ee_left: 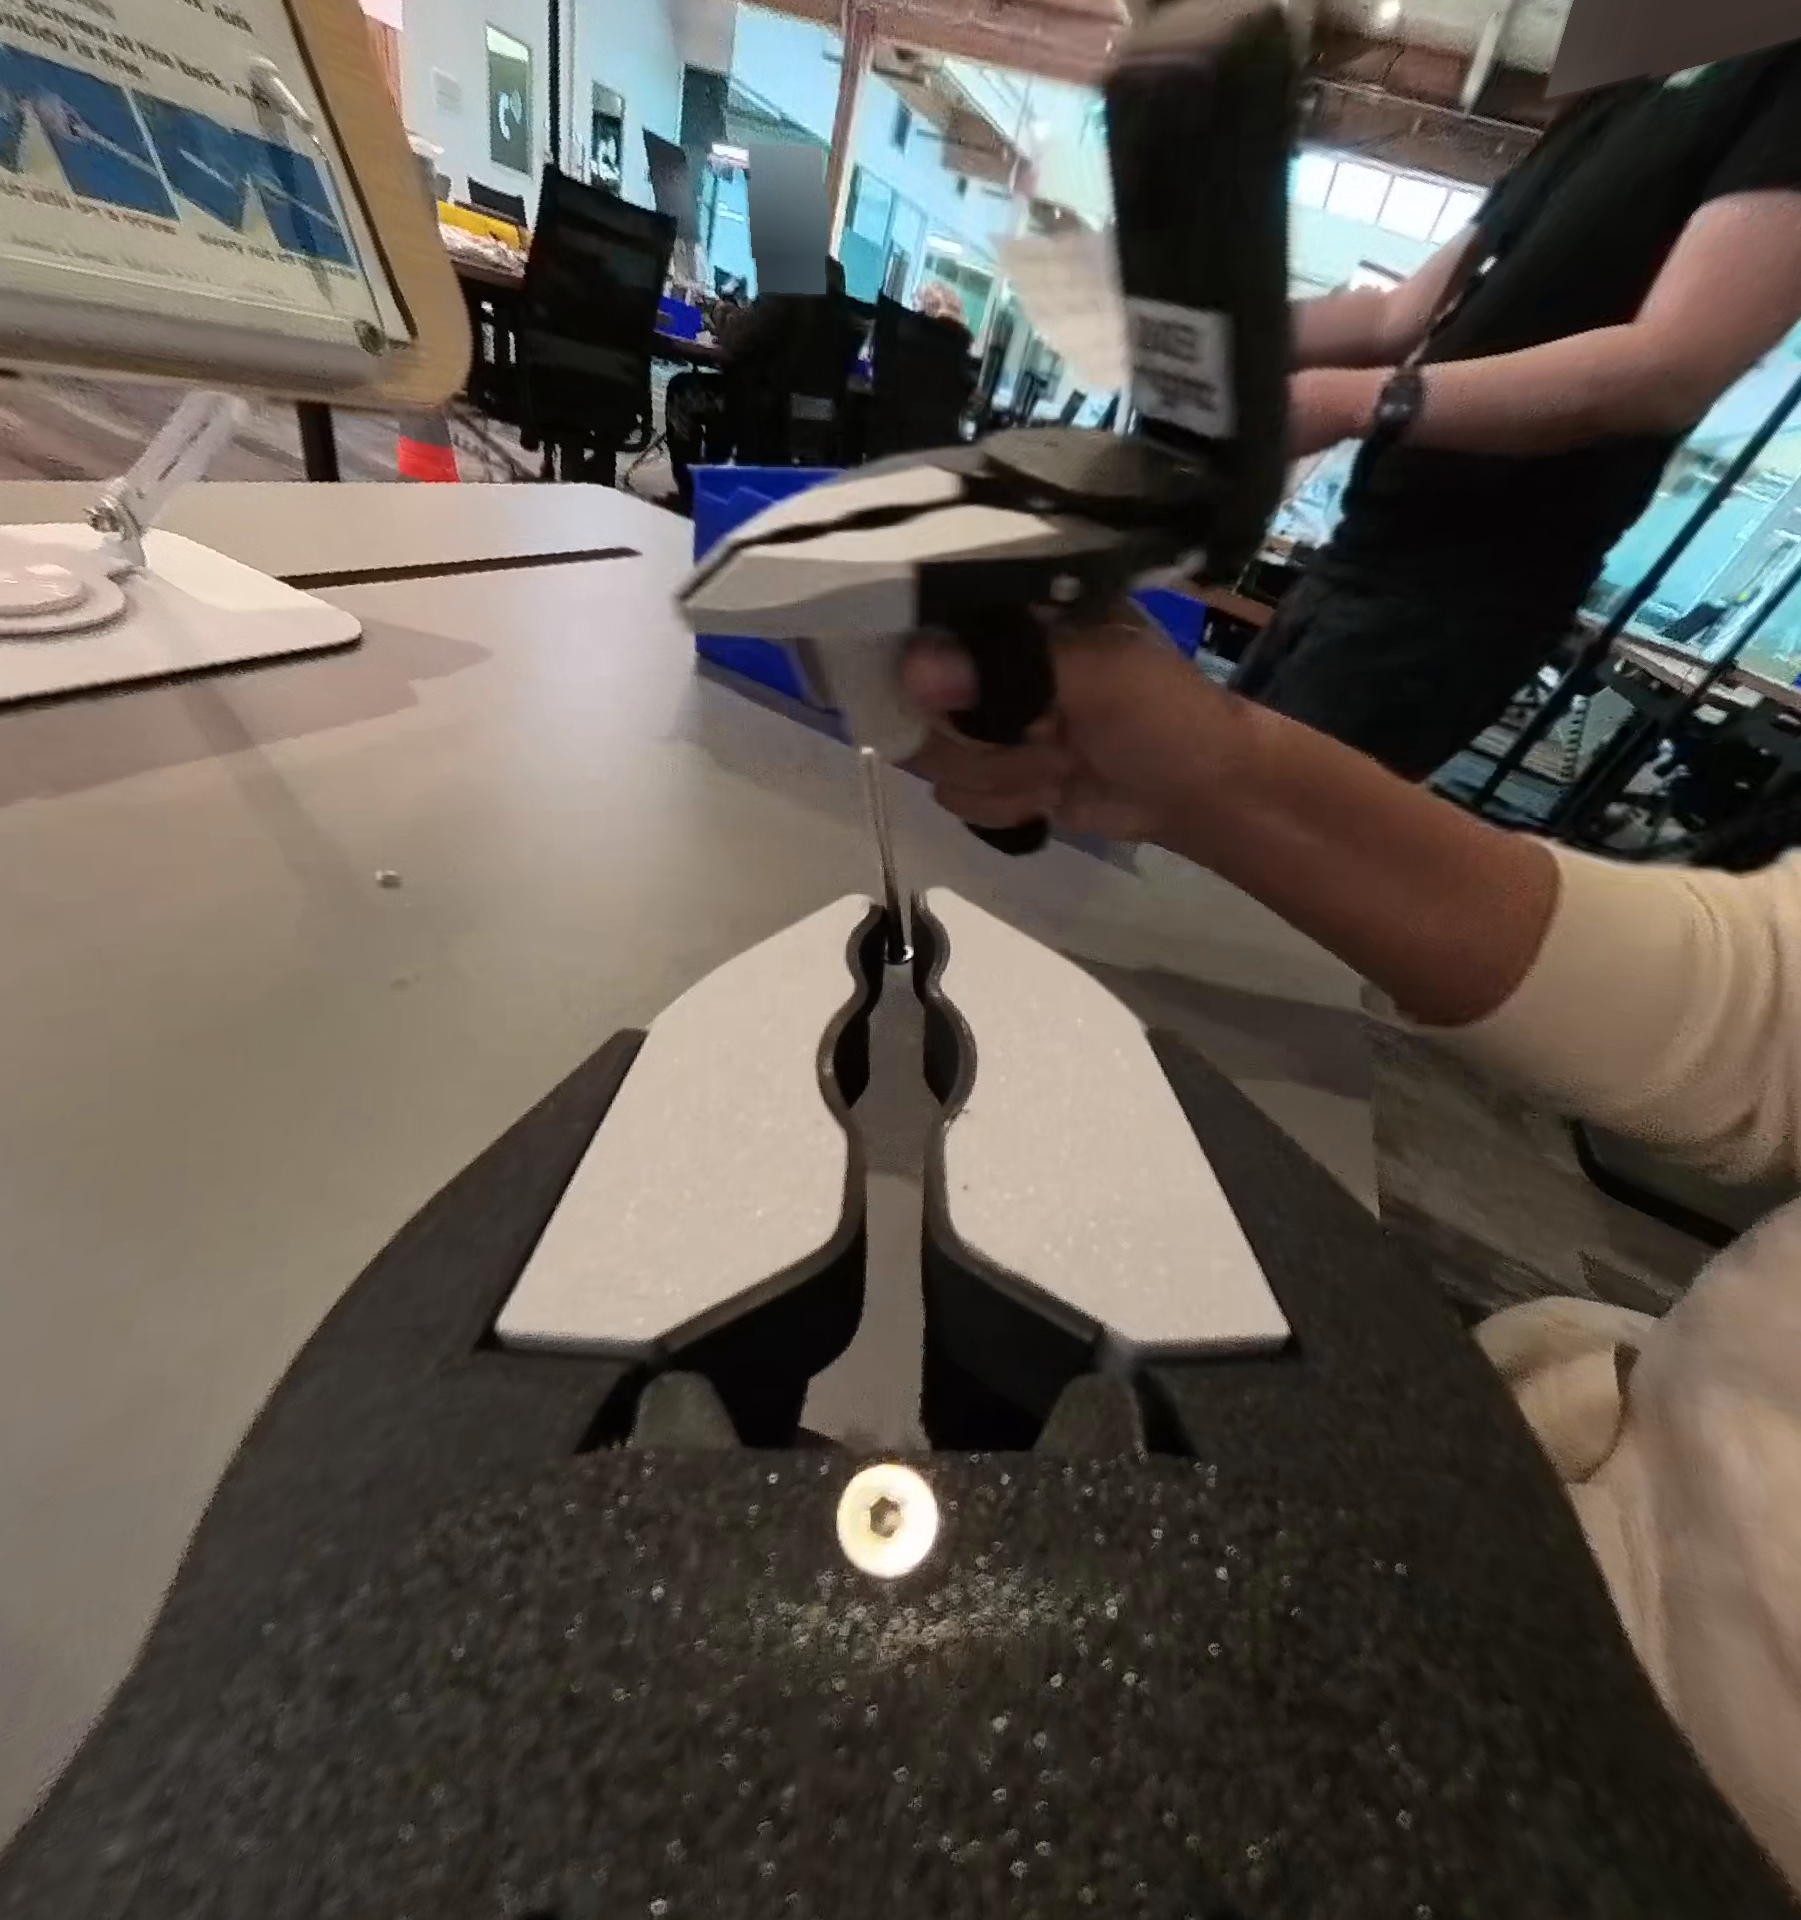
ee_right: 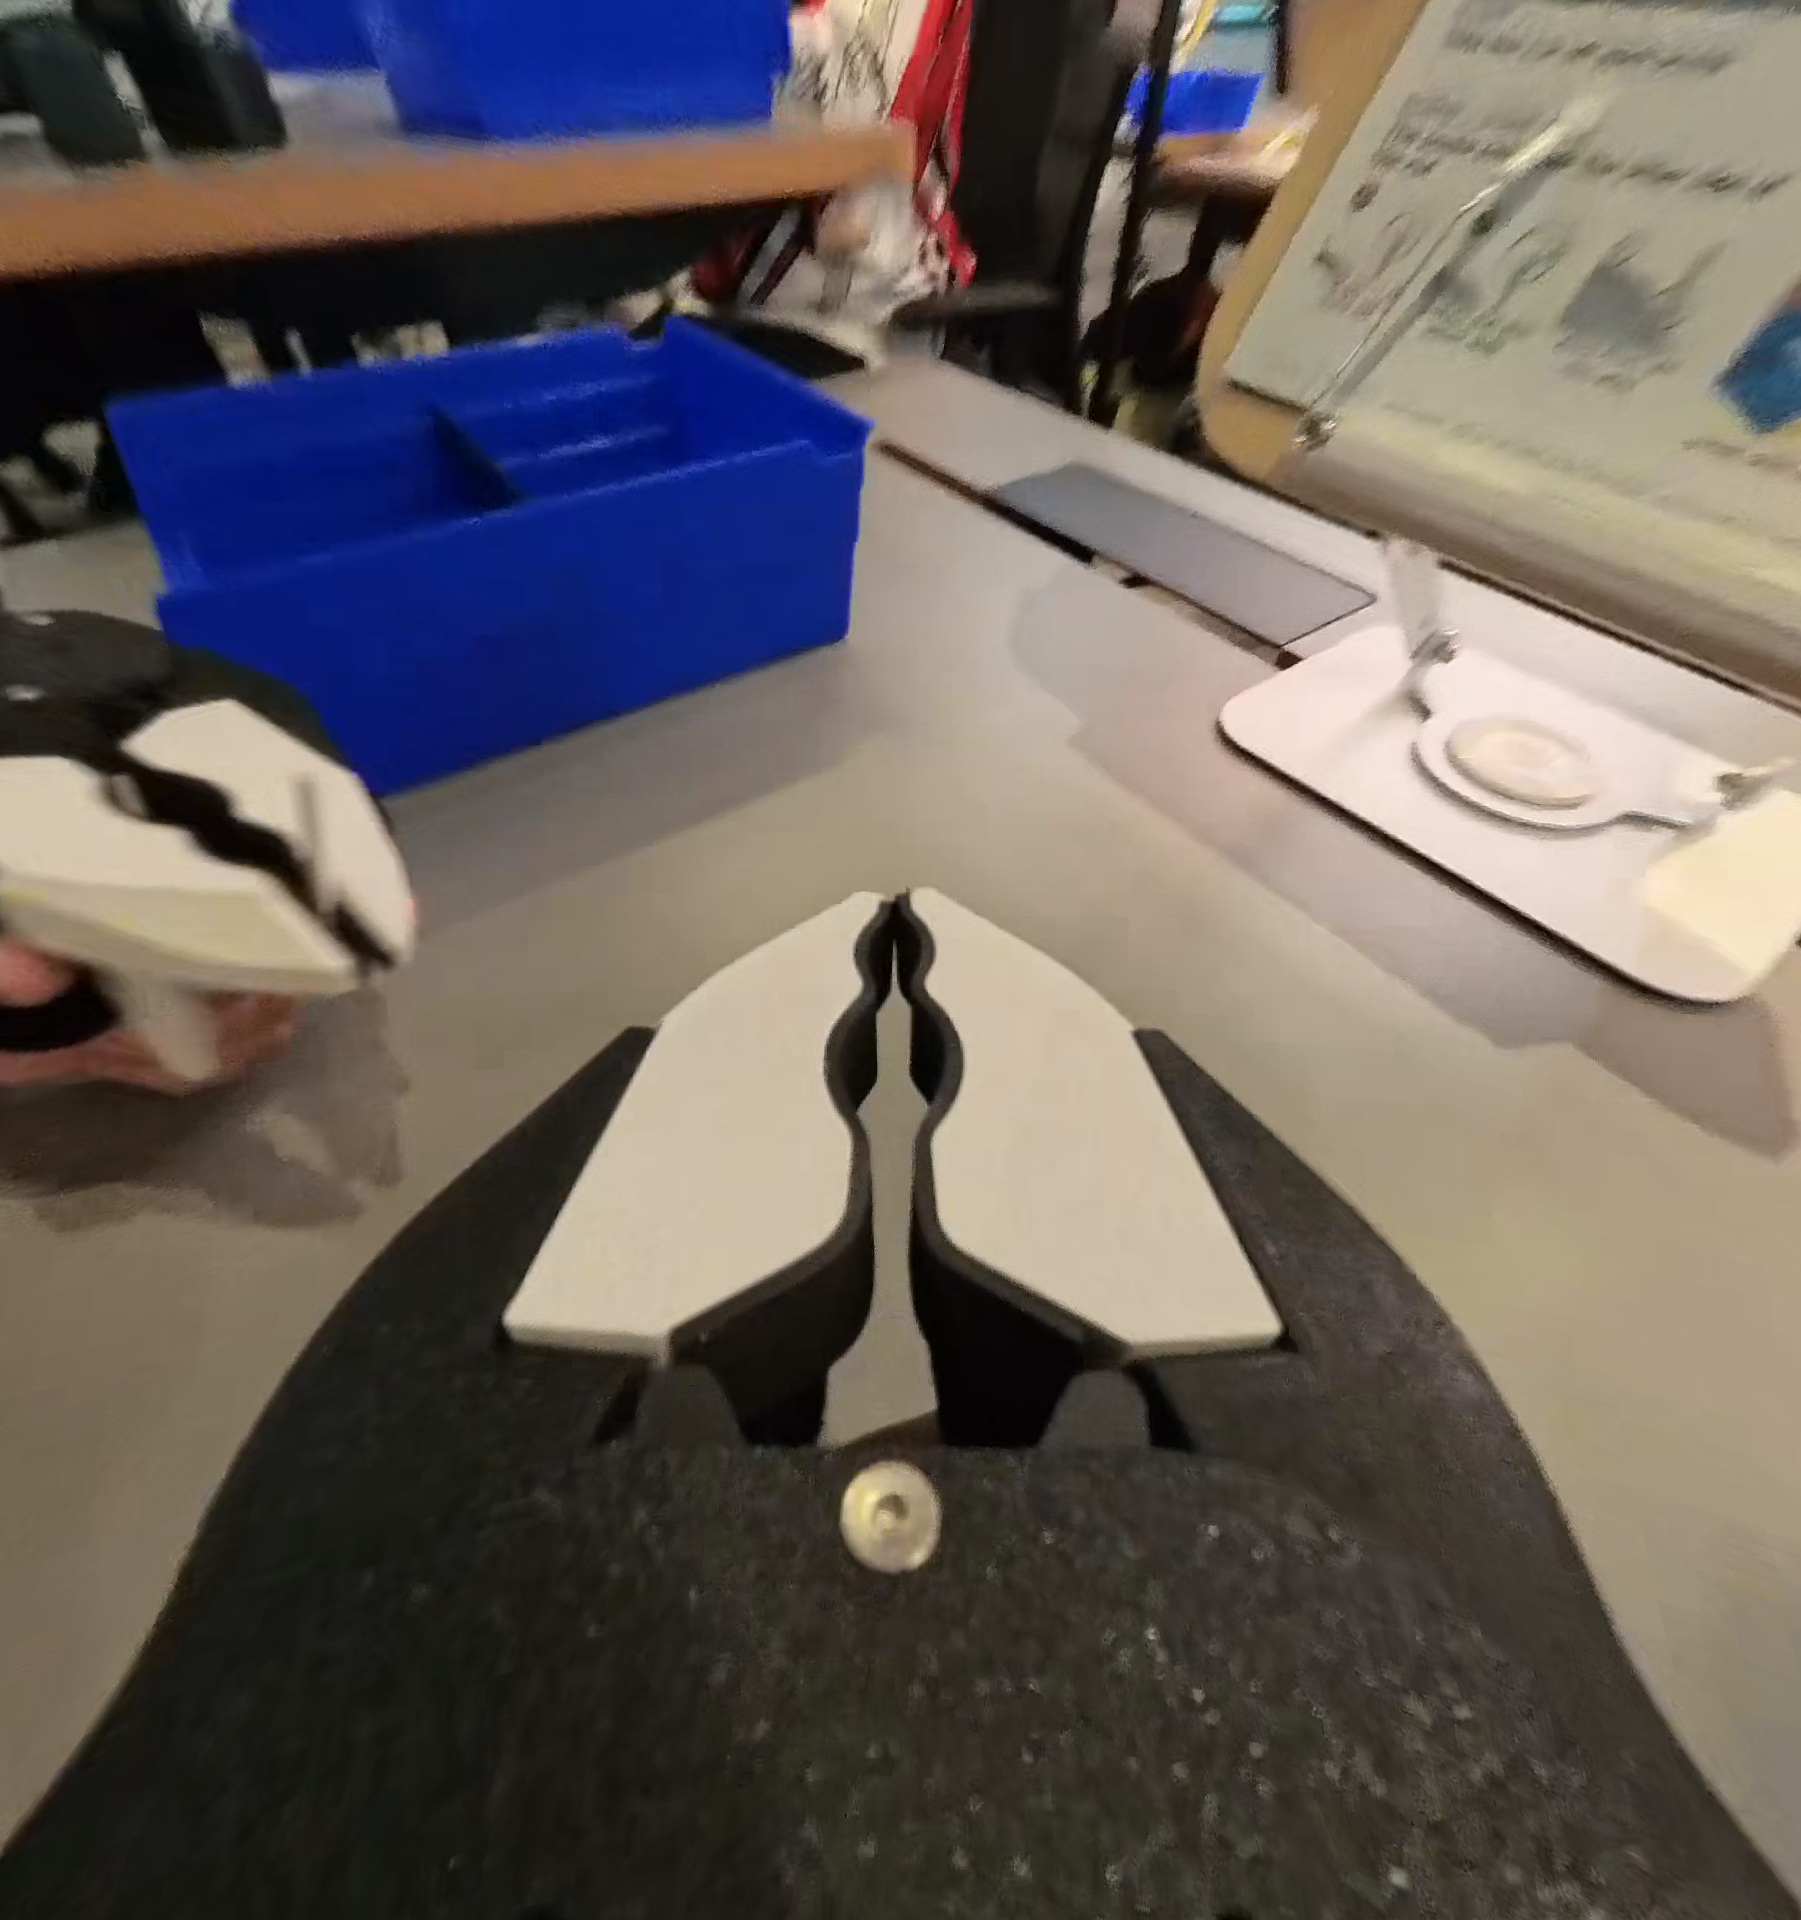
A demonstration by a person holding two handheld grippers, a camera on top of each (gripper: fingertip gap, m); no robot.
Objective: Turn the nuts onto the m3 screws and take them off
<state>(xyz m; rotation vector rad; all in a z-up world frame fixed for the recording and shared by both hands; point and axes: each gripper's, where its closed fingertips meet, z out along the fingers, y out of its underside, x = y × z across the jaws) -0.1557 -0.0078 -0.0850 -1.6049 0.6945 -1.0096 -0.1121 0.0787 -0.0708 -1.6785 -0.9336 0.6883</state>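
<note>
Your left claw (ee_left: pixel 894 920) pinches the thin, stiff, slippery screw (ee_left: pixel 888 842) upright near its base, while your right claw (ee_right: pixel 896 914) is closed empty, so take the tiny loose nut (ee_left: pixel 388 878) by its flats.

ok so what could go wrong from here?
1. The left gripper pinches the M3 screw only at the tips of its jaws, near the screw's lower end. The long shaft stands free and could tilt or slip under turning force.
2. A small metal piece, likely a nut, lies loose on the table. The right gripper is shut and looks empty, so picking the piece up may nudge it away.
</note>
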